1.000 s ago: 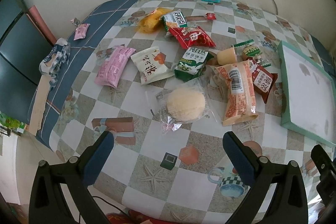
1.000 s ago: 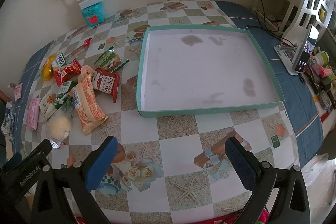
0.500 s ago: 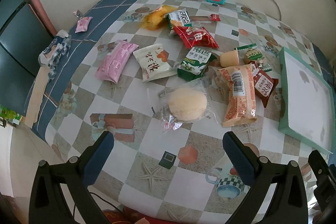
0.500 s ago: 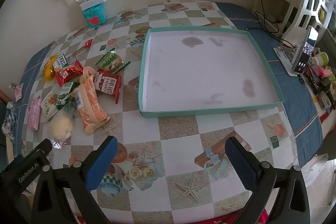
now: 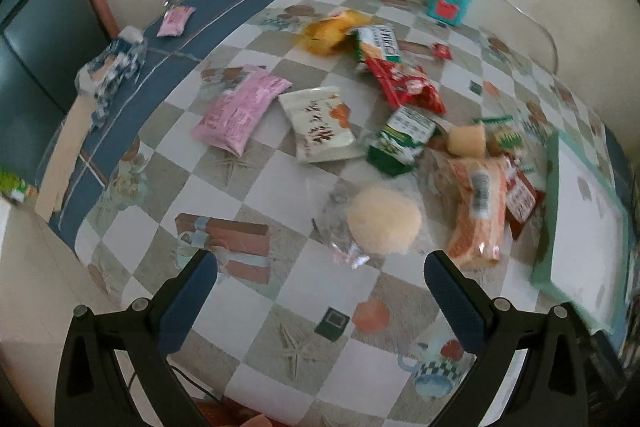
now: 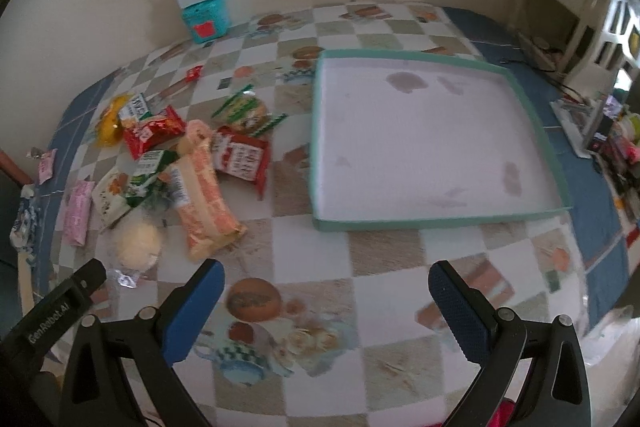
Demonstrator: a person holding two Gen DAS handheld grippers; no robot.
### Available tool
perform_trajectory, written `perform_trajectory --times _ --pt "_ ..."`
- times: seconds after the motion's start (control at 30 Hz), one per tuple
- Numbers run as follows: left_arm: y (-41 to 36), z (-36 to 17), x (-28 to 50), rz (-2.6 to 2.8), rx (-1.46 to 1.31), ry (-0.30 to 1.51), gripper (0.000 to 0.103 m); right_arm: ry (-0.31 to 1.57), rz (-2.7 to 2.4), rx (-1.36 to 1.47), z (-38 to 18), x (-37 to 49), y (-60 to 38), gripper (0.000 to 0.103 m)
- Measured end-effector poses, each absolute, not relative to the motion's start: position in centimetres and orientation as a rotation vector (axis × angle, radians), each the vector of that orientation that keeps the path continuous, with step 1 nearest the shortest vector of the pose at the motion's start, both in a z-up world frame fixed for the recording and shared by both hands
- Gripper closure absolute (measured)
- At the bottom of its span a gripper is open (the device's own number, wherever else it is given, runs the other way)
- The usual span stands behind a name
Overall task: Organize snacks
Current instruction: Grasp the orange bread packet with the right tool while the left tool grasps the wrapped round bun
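Observation:
Several snack packets lie scattered on the checked tablecloth. A round bun in clear wrap (image 5: 382,225) sits just beyond my left gripper (image 5: 318,277), which is open and holds nothing. Beside the bun lie an orange packet (image 5: 478,205), a green packet (image 5: 398,143), a white packet (image 5: 322,125) and a pink packet (image 5: 242,107). An empty white tray with a teal rim (image 6: 554,167) stands ahead of my right gripper (image 6: 326,281), also open and empty. In the right wrist view the bun (image 6: 138,243) and orange packet (image 6: 204,191) lie to the left.
A teal box under a white power strip (image 6: 206,11) stands by the wall, its cable trailing along it. A small pink packet (image 5: 176,21) and crumpled wrapper (image 5: 114,67) lie near the table's left edge. Clutter sits on a stand (image 6: 608,131) at far right.
Both grippers have moved forward and lower toward the table, so the snacks and tray look nearer. The left view has swung left. Nothing on the table has shifted.

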State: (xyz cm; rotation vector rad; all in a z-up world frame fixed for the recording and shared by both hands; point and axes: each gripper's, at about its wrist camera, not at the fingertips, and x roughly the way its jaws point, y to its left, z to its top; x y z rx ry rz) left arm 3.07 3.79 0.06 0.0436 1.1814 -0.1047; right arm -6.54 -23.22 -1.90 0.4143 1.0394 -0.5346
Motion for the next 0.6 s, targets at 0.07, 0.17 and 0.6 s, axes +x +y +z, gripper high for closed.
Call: perform_trajectory --times 0.07,0.17,0.6 --pt "4.2 -0.4 3.9 -0.104 0.013 1.205 0.000 1.056 -0.509 0.419 -2.6 -5.5 -22.7 0.000" --pt "4.4 -1.0 4.9 -0.105 -0.019 1.231 0.000 1.071 -0.475 0.409 -3.5 -3.7 -21.9 0.000" --pt "3.3 -3.4 8.7 -0.171 -0.116 1.325 0.000 1.022 -0.355 0.370 -5.0 1.3 -21.8 0.006"
